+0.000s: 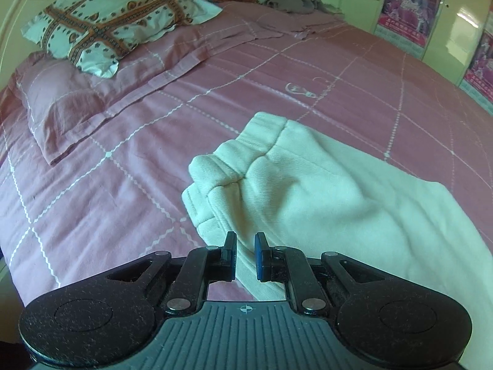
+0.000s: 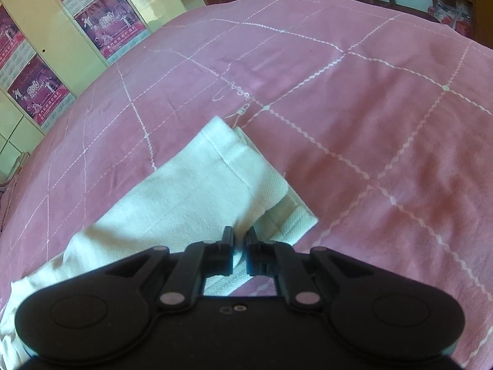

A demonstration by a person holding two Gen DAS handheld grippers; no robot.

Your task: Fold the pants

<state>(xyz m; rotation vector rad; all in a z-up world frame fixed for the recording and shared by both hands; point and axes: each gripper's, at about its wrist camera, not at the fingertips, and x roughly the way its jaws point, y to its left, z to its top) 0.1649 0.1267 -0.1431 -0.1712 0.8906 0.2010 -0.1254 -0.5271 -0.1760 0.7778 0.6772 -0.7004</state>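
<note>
Cream-white pants (image 1: 323,185) lie flat on the pink checked bedspread (image 1: 107,185). Their bunched waistband (image 1: 222,166) is in the left wrist view and the two stacked leg ends (image 2: 234,178) are in the right wrist view. My left gripper (image 1: 245,257) hovers over the near edge of the waist part. Its blue pads stand a narrow gap apart, and I see no cloth pinched between them. My right gripper (image 2: 239,248) sits at the near corner of the leg hems. The upper layer is drawn up into its almost closed jaws, and white cloth shows between the pads.
A patterned pillow (image 1: 104,21) and a pink pillow (image 1: 61,108) lie at the head of the bed, with grey clothes (image 1: 295,0) heaped beyond. A small clear clip (image 1: 300,89) rests on the spread. Cupboards with posters (image 2: 34,89) line the far side. Bare bedspread (image 2: 385,108) stretches to the right of the leg ends.
</note>
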